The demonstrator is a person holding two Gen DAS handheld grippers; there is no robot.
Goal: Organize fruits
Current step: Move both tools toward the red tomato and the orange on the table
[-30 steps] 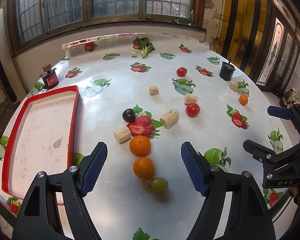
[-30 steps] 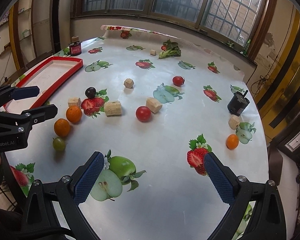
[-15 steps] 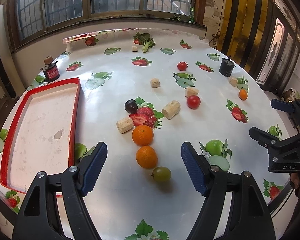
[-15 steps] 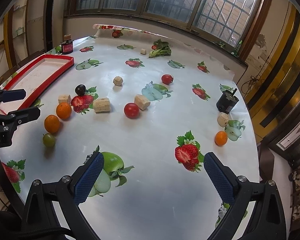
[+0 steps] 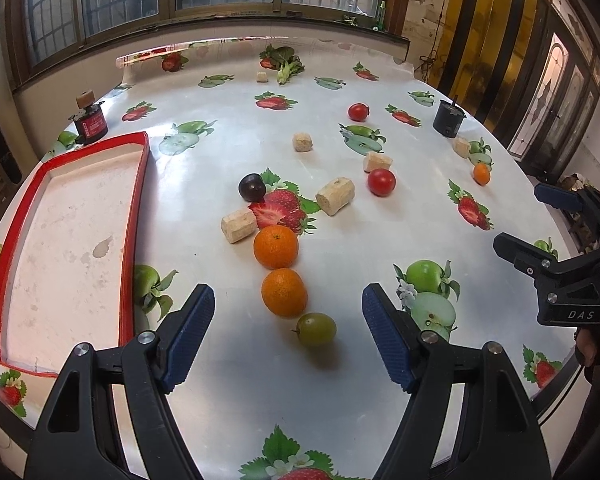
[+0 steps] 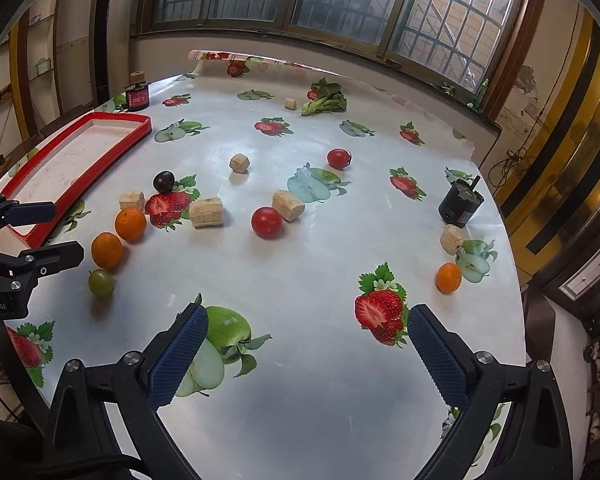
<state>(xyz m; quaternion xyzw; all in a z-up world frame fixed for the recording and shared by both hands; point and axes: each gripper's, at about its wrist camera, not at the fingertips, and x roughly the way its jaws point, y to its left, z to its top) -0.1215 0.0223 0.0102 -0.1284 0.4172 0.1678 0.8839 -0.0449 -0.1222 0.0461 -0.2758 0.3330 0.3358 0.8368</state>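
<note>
My left gripper (image 5: 288, 320) is open and empty above the table's near edge. Just ahead of it lie a green grape (image 5: 316, 329), two oranges (image 5: 285, 292) (image 5: 276, 246) and a dark plum (image 5: 252, 187). Further off are two red tomatoes (image 5: 381, 182) (image 5: 358, 111) and a small orange (image 5: 481, 173). The red-rimmed tray (image 5: 134, 216) lies at the left, holding no fruit. My right gripper (image 6: 306, 340) is open and empty over the near table; the near tomato (image 6: 266, 222) and small orange (image 6: 448, 277) lie ahead of it.
Several cork-like blocks (image 5: 335, 195) lie among the fruit. A black motor (image 5: 446, 118) stands at the right, a dark red-labelled jar (image 5: 89, 124) beyond the tray, leafy greens (image 5: 286, 65) at the back. The tablecloth has printed fruit pictures.
Both grippers have drawn back and risen a little, so the table and fruit look farther away. Both stay open. No fruit has moved.
</note>
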